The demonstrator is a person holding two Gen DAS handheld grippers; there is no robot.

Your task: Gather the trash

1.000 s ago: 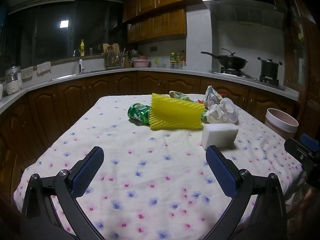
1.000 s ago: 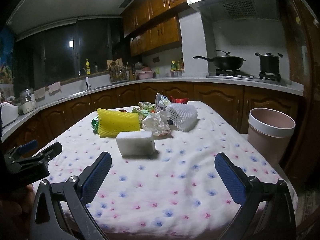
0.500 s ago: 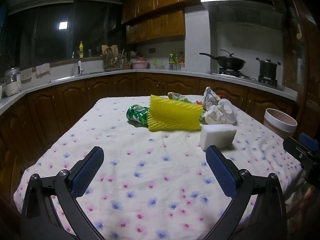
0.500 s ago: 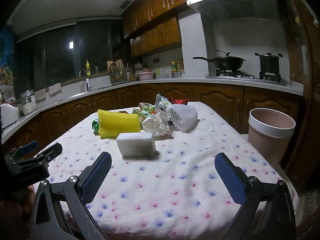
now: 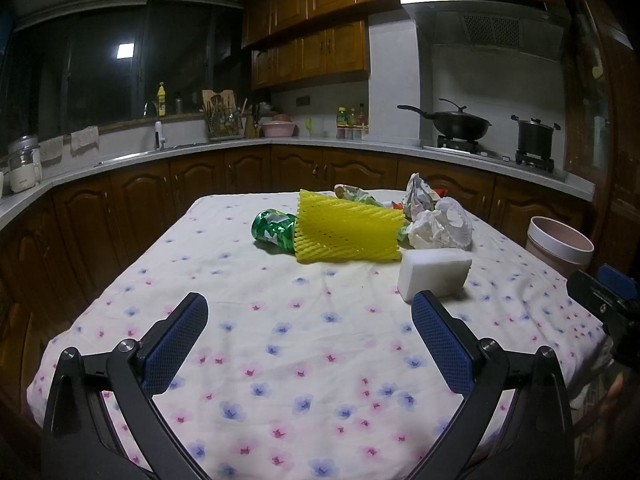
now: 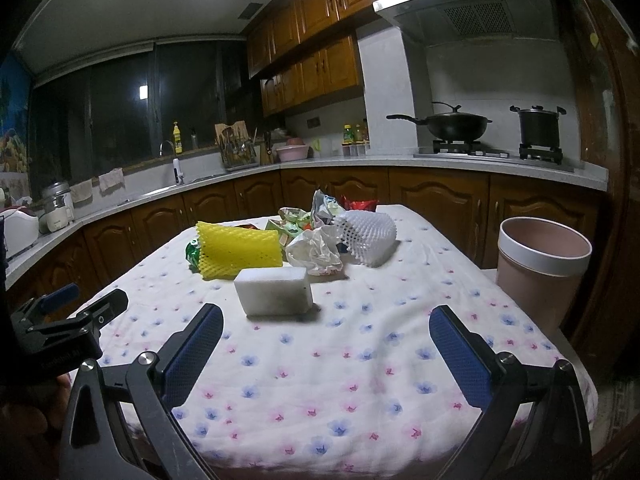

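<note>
Both tools hang over the near edge of the table [image 6: 360, 380], jaws spread wide with nothing between them — the left gripper [image 5: 310, 340] and the right gripper [image 6: 326, 350] look staged for a first pick, and that wide spread suits the bulky pieces ahead; taking the white foam block [image 6: 274, 290] as the landmark, the flowered cloth on the near side of it is bare, so there is open room to slide either tool forward without brushing anything; the block sits alone, nearest of the trash and apart from the heap, which probably makes it the easiest first grab; just behind it to the left lies the yellow foam net [image 6: 238, 252], with a green crushed can [image 5: 274, 230] poking out from its far left end; just behind the block to the right is crumpled white paper [image 6: 314, 250], touching the white foam net [image 6: 368, 234]; further behind are foil wrappers [image 6: 324, 208], packed close, so picks there will likely drag neighbours; well to the right of the block, past the table's right edge and lower than its top, stands the pink bin [image 6: 540, 276], mouth open — a sensible drop point, reached over the edge by the right tool; the kitchen counter [image 6: 440, 162] behind is well apart from it all.
</note>
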